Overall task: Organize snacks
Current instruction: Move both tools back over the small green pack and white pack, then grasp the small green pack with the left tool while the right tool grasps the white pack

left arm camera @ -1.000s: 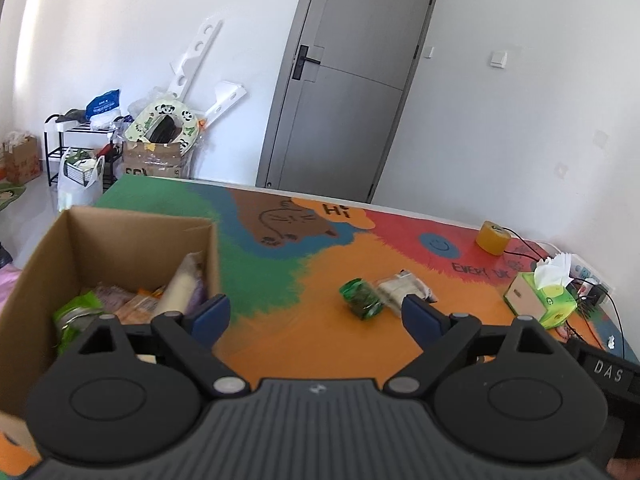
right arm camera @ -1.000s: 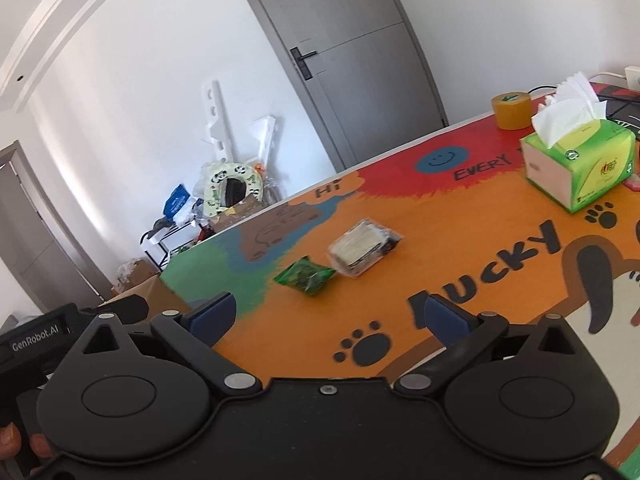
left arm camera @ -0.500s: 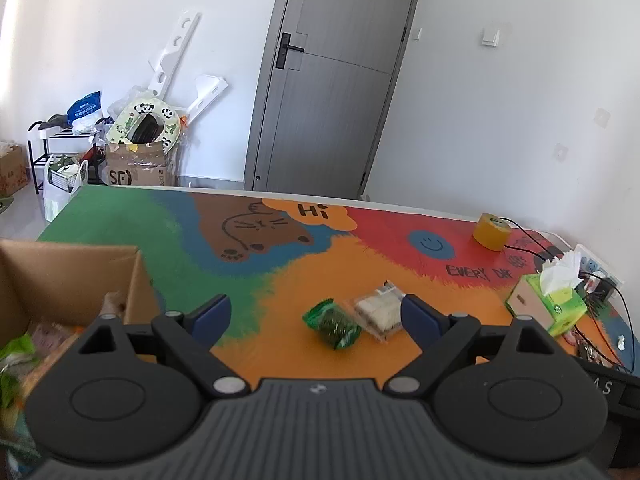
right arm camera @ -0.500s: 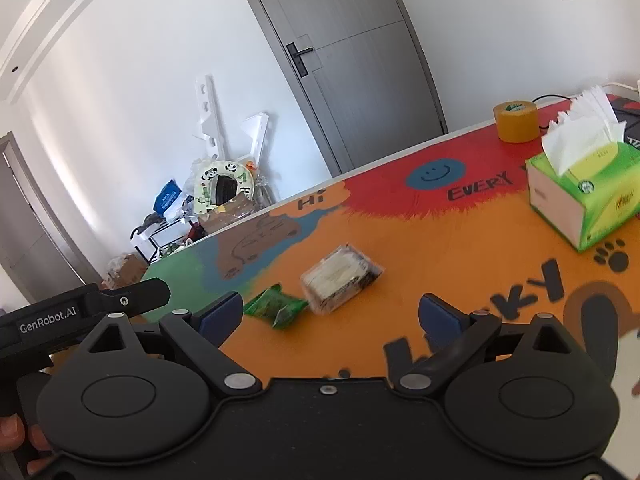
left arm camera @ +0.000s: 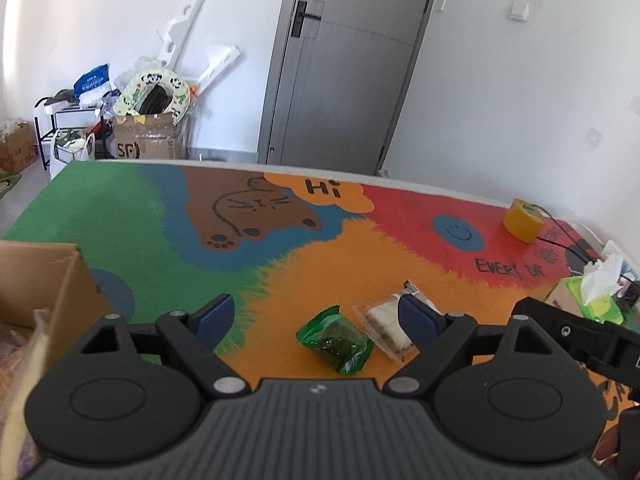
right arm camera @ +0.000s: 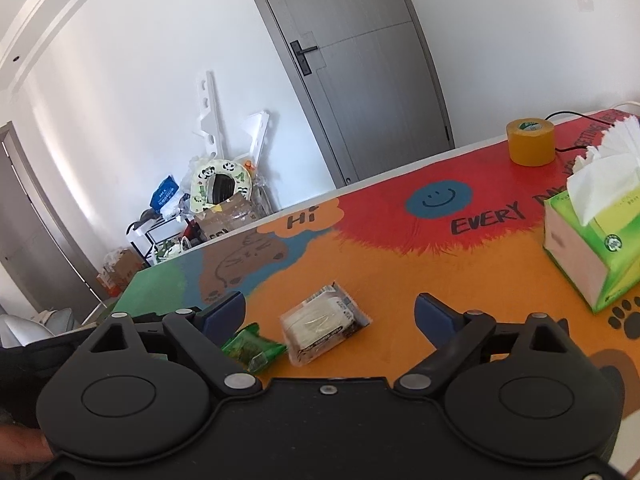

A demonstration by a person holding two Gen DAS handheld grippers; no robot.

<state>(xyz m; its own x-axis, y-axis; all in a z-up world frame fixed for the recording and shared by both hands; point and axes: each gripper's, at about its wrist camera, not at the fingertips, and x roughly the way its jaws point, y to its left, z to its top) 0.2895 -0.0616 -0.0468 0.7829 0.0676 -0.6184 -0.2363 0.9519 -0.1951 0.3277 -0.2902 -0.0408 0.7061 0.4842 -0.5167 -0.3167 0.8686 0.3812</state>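
Note:
A green snack packet and a clear-wrapped white snack lie side by side on the orange part of the table. My left gripper is open and empty, just short of them, above the table. The cardboard box stands at the left edge with snacks inside, mostly out of frame. In the right wrist view the green packet and the white snack lie between my open, empty right gripper's fingers, a little ahead of them.
A green tissue box stands at the right and a yellow tape roll at the far right edge with a black cable. The painted table runs back toward a grey door. Clutter stands on the floor beyond the far left corner.
My left gripper has swung right from over the box toward the two snacks. My right gripper has moved closer to the snacks, which now lie between its fingers.

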